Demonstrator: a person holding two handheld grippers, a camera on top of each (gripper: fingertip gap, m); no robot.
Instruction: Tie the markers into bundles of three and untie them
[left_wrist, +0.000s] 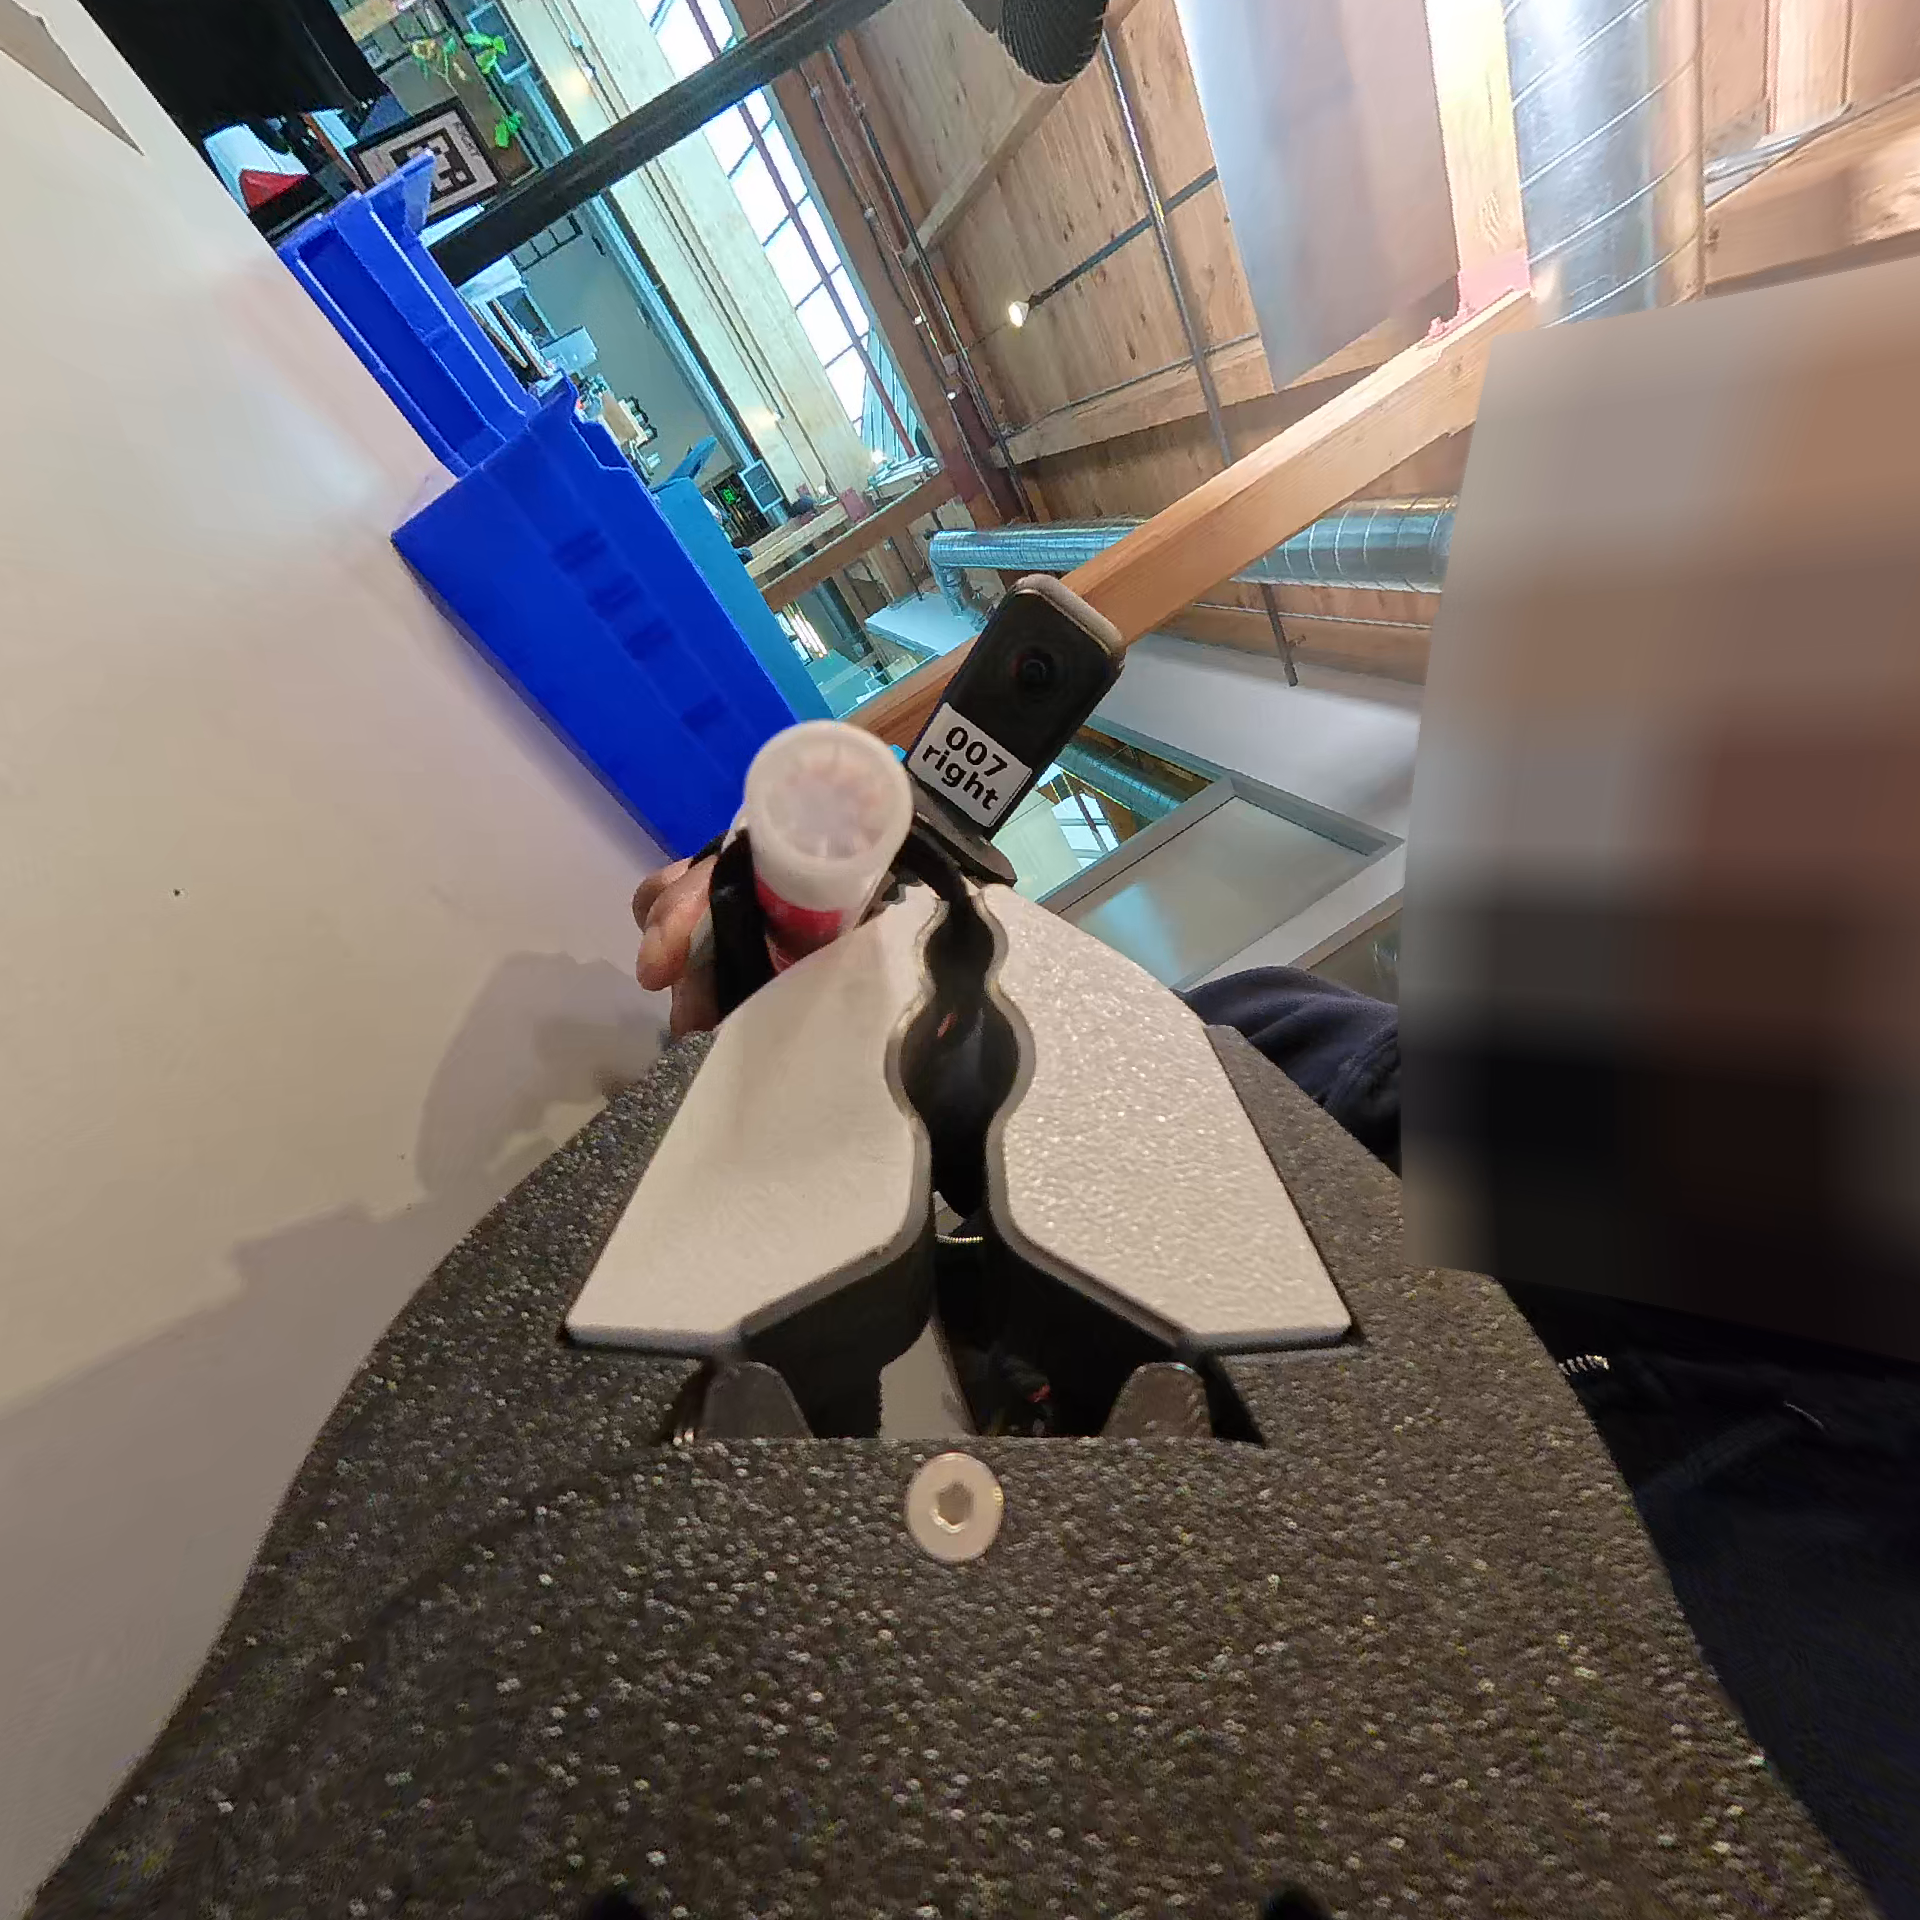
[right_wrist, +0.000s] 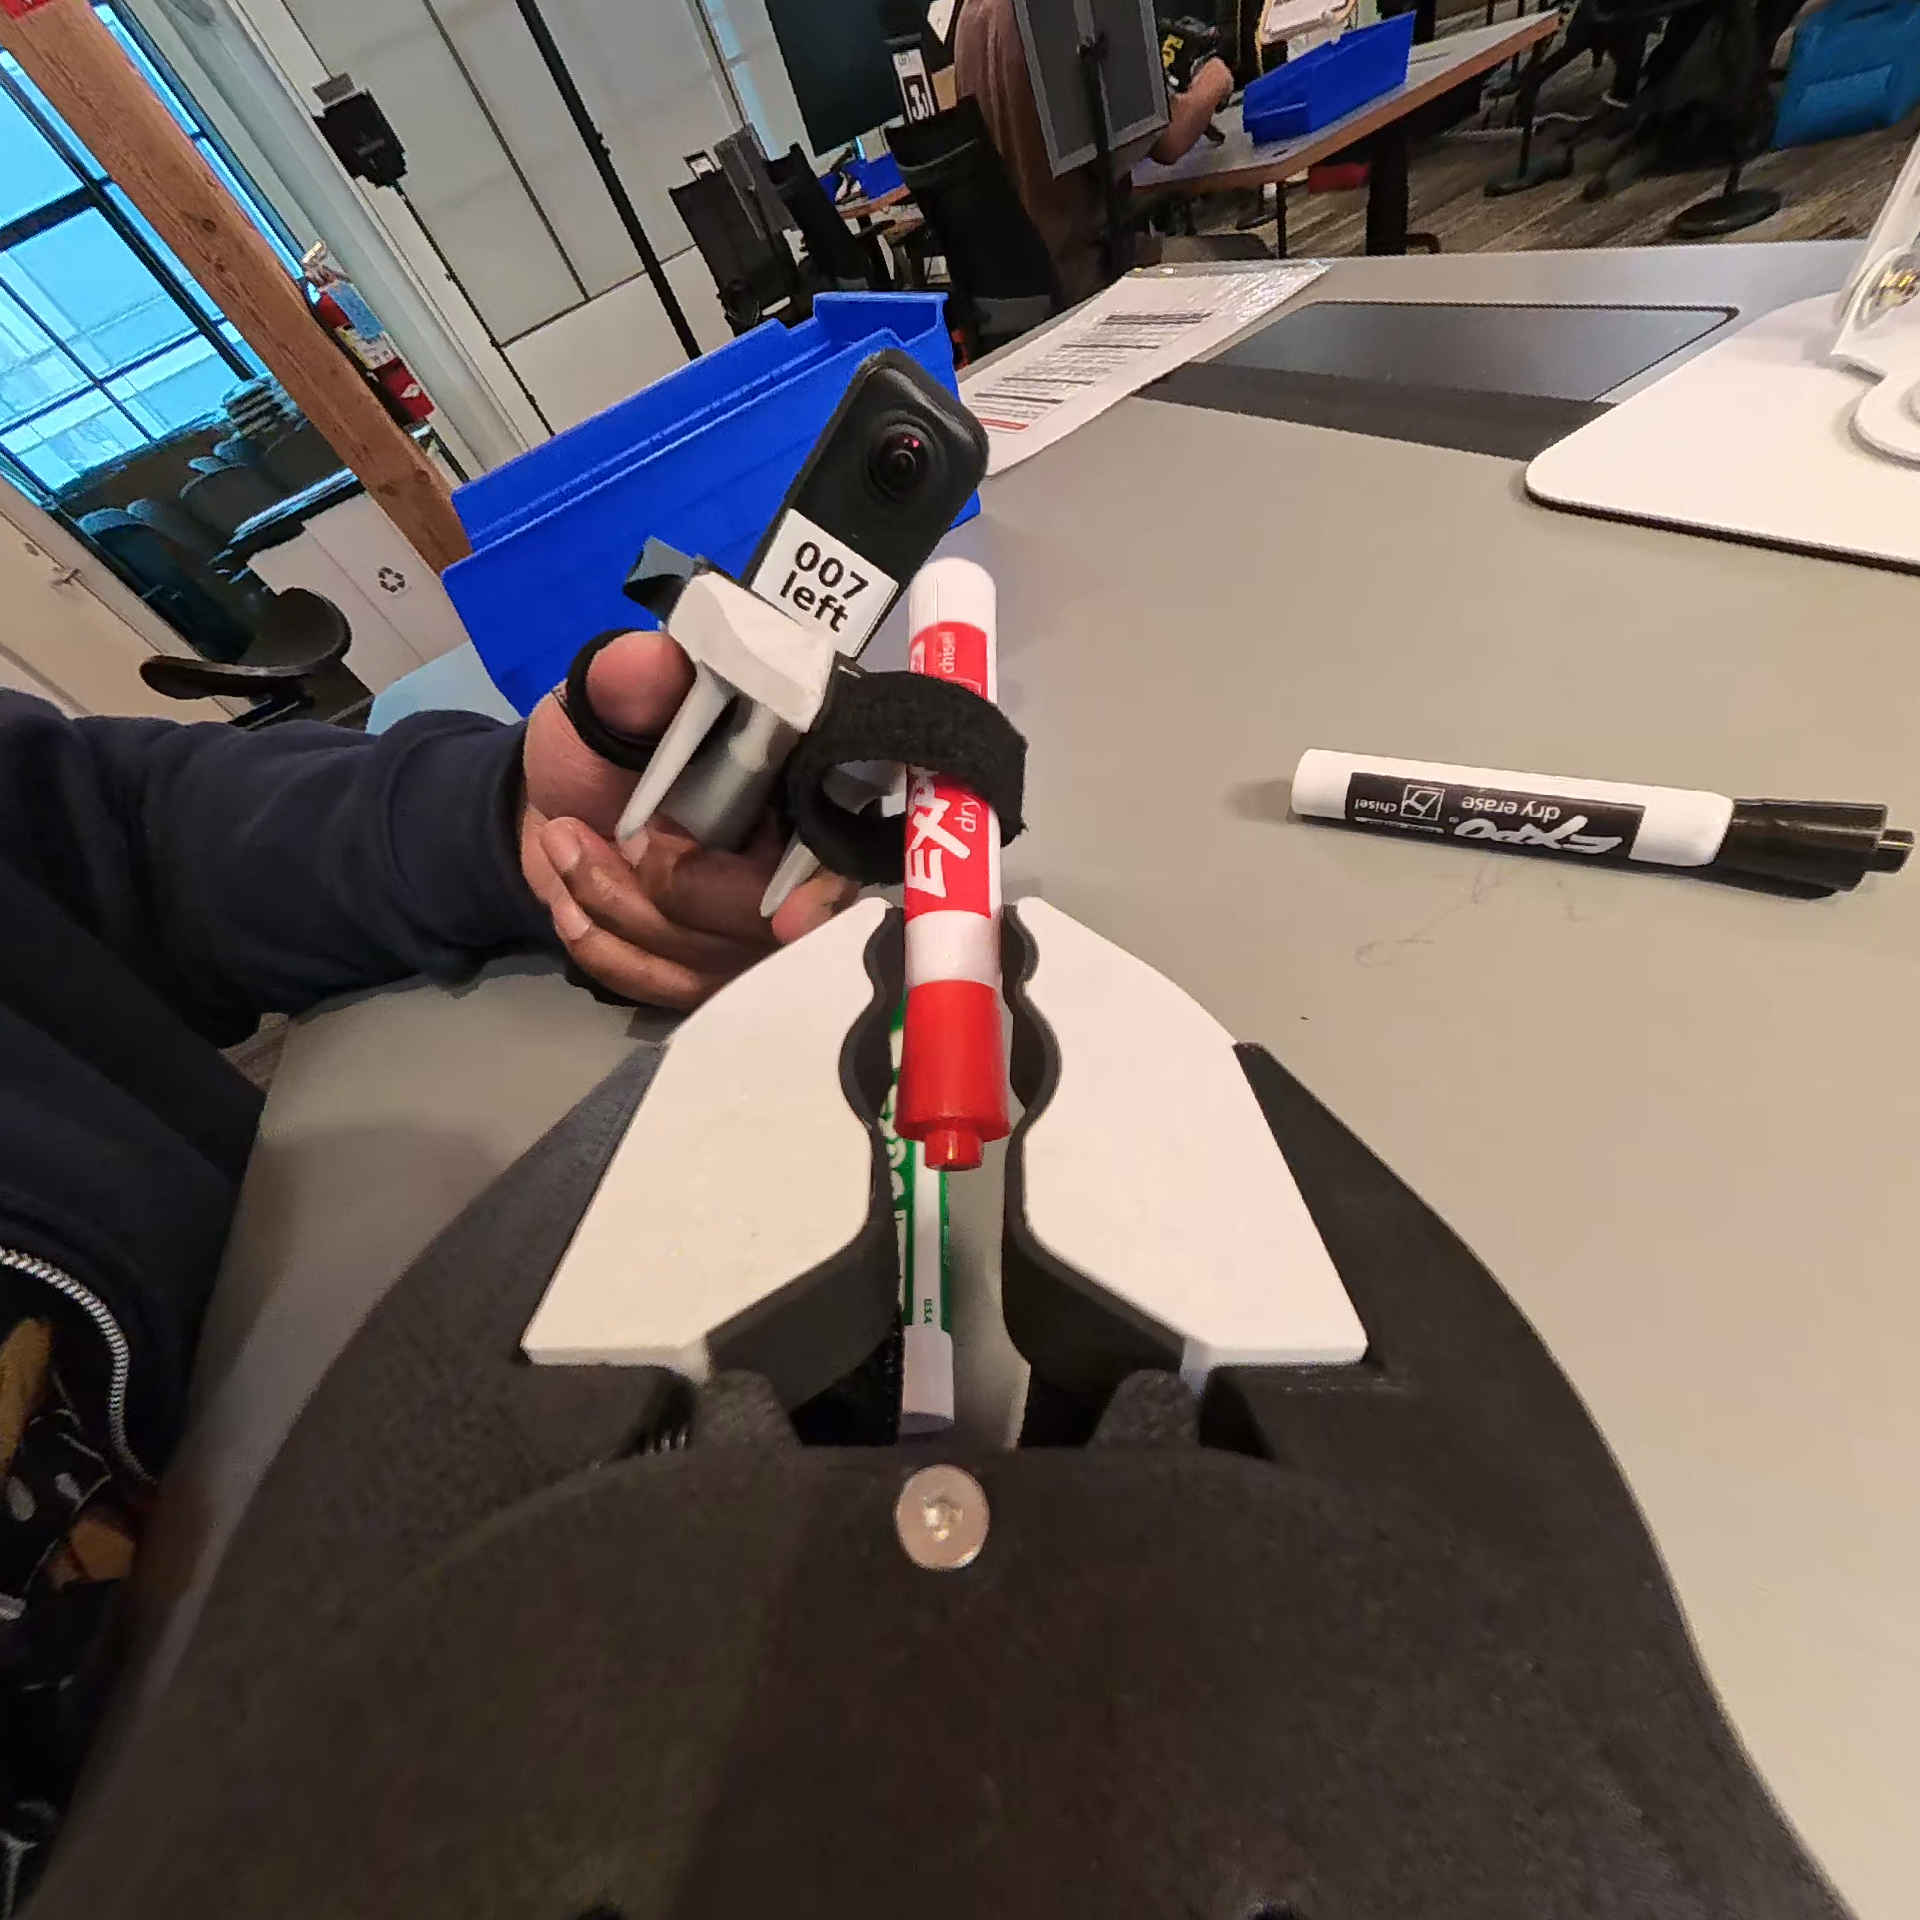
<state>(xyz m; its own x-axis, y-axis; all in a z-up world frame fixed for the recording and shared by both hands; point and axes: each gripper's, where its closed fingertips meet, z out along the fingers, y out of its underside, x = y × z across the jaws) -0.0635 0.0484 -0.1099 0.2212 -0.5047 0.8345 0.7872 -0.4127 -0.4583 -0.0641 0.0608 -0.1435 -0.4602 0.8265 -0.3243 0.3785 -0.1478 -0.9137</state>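
your right gripper (right_wrist: 945, 914) clamps two markers: a red marker (right_wrist: 948, 831), its long axis running 12 to 6 with the cap toward you, and a green marker (right_wrist: 925, 1278) beneath. your left gripper (left_wrist: 961, 914) pinches the black strap (right_wrist: 914, 743) looped round the red one. a third, black marker (right_wrist: 1590, 816) lies on the table (right_wrist: 1351, 1039) at 3, cap pointing right. all three carry printed labels.

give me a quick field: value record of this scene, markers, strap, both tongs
right tongs: shut on red marker, green marker beside it
left tongs: shut on black strap
strap: looped around red marker
black marker: lying loose on grey table, capped
bundle: not yet three
blue bin: behind, on table
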